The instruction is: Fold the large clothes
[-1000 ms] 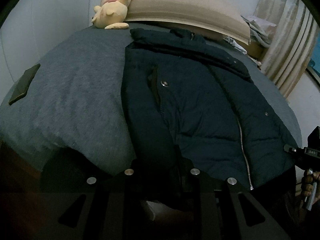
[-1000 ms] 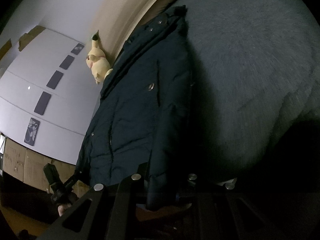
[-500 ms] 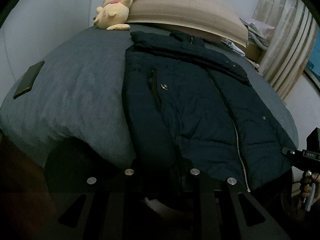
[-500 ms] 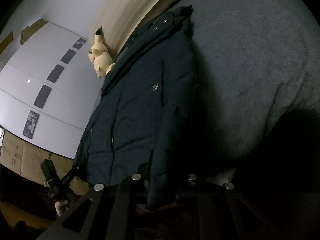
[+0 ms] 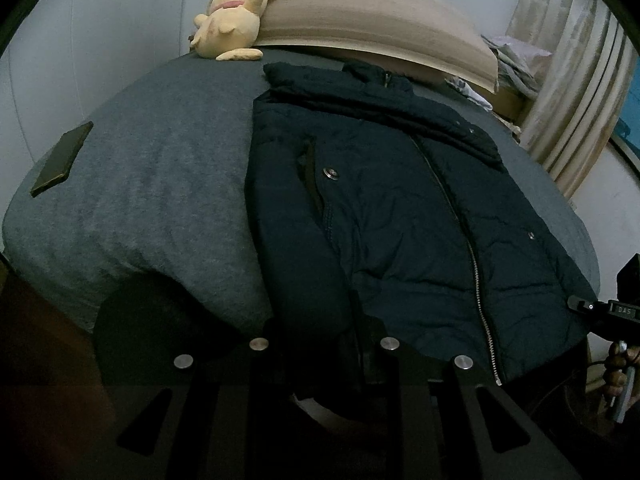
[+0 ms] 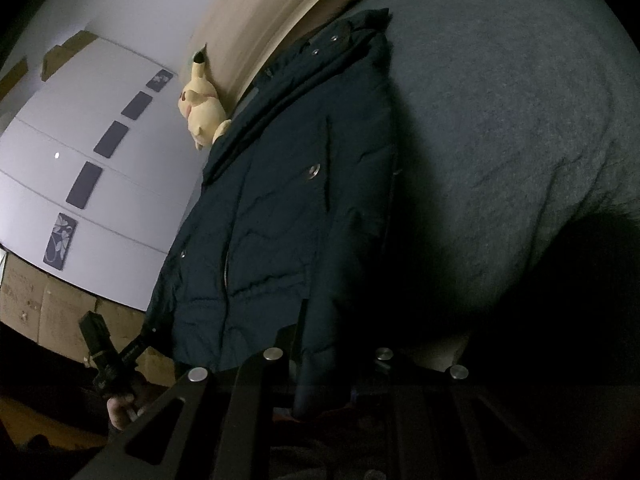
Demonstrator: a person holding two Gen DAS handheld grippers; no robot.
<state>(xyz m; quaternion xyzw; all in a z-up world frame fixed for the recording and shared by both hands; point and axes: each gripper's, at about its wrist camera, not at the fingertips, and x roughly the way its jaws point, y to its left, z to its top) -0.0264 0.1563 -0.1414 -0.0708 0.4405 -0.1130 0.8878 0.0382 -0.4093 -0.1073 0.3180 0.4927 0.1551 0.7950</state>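
- Left wrist view: left claw (image 5: 324,354) clamped on the near hem of the dark jacket (image 5: 400,208); jacket runs ahead of it, flat on the grey bed (image 5: 160,168). Plush toy (image 5: 230,20) far ahead, dark flat slab (image 5: 62,158) off left.
- Right wrist view: right claw (image 6: 326,354) pinched on the jacket (image 6: 288,200) hem; coat stretches away ahead, left claw (image 6: 120,354) low left.

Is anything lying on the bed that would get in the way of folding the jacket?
Nothing visible lies on the jacket. The plush toy and the dark flat object sit clear of it.
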